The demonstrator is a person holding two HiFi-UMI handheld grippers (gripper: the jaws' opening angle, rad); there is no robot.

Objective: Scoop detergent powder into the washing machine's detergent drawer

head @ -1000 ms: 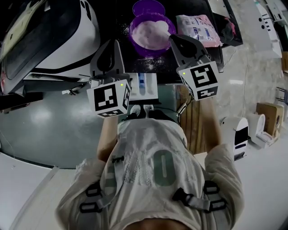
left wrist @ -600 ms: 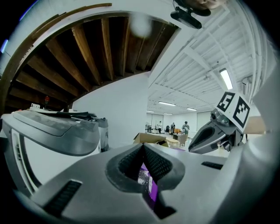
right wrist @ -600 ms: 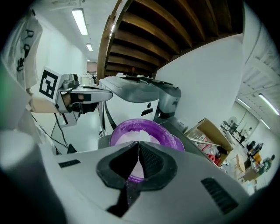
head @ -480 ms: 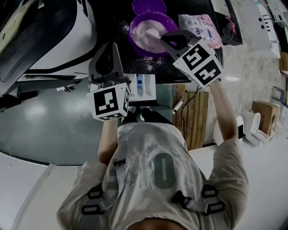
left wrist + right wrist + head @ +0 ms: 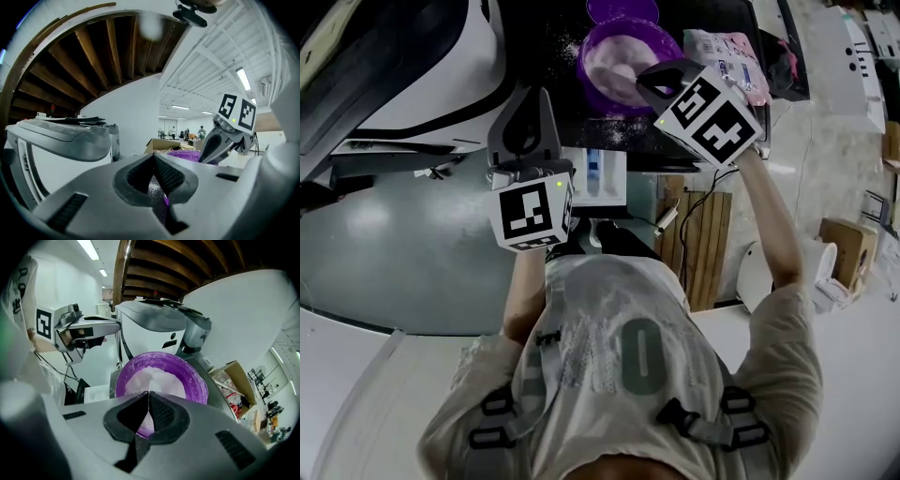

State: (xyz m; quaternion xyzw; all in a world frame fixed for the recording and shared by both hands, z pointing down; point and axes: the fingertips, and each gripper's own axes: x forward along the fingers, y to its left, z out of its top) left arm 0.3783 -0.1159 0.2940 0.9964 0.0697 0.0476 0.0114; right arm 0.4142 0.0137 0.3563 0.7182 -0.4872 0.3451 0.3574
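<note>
A purple bowl [image 5: 598, 49] of white detergent powder [image 5: 157, 378] stands on the washing machine's dark top [image 5: 553, 28]. My right gripper [image 5: 645, 82] [image 5: 149, 394] is shut, with its tips over the bowl's near rim. A pale rounded shape [image 5: 623, 70] lies in the powder just ahead of the tips; I cannot tell whether it is held. The white detergent drawer [image 5: 614, 178] is pulled out below the bowl. Left of the drawer hangs my left gripper [image 5: 527, 97] [image 5: 153, 157], shut and empty. From there I see the bowl [image 5: 185, 153] and the right gripper [image 5: 220, 140].
A purple lid [image 5: 622, 9] lies behind the bowl and a pink packet [image 5: 727, 52] to its right. Spilled powder dusts the top near the bowl. The machine's white, open lid [image 5: 412, 66] stands to the left. A wooden panel [image 5: 698, 244] and white appliances [image 5: 759, 272] sit on the floor at right.
My right gripper has swung left and forward from beside the bowl to over its near rim, turning as it went. The left gripper has stayed nearly still.
</note>
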